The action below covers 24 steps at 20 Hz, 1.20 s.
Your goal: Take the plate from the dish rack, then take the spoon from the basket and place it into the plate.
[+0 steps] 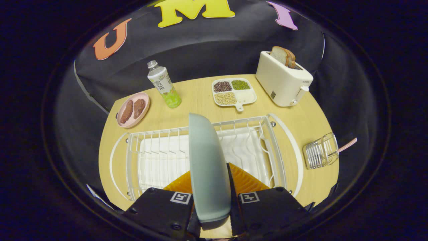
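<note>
Tongs (211,197) clenched on grey plate (207,167), held edge-on at lower centre above white dish rack (277,150); plate step under way, spoon (346,145) left in wire basket (319,152) at right, not yet moved.

Gripper (209,187) seen from own camera, two fingers reaching forward from near edge of view. Left finger (182,182) and right finger (245,182) set apart, plate (207,160) edge-on between them. Both ribbed pads pressed against plate faces, left pad on one face, right pad on other. Plate upright in grasp, rim reaching ahead beyond fingertips. Each finger base carries square marker tag (181,197), one per side. Finger housings level, roughly symmetrical about plate. Holding hand itself not discernible.
</note>
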Tool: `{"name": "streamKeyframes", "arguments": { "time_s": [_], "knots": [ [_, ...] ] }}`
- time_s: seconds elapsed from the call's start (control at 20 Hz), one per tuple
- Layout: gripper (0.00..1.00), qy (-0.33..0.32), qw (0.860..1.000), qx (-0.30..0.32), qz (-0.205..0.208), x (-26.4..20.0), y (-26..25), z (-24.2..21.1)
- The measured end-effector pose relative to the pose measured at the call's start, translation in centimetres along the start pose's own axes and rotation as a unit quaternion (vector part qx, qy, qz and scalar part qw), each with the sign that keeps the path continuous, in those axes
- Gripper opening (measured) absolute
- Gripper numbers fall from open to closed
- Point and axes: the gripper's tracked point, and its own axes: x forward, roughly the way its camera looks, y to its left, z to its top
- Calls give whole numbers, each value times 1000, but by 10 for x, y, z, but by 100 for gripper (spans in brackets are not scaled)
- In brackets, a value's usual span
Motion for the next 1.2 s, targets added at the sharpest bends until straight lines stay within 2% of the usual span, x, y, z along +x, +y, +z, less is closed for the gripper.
{"name": "streamKeyframes", "arguments": {
  "time_s": [0.2,0.35,0.6,0.75,0.85,1.0,1.2],
  "knots": [
    [36,-27,998,-20,-55,-15,-11,13],
    [36,-56,997,-20,-46,-35,-13,20],
    [36,-82,996,-22,15,-77,-29,-13],
    [36,-107,993,-34,37,-95,-61,-54],
    [36,-104,992,-19,73,-101,-79,-92],
    [36,-92,988,26,120,-90,-107,-143],
    [36,-44,979,98,174,-56,-133,-203]
  ]
}}
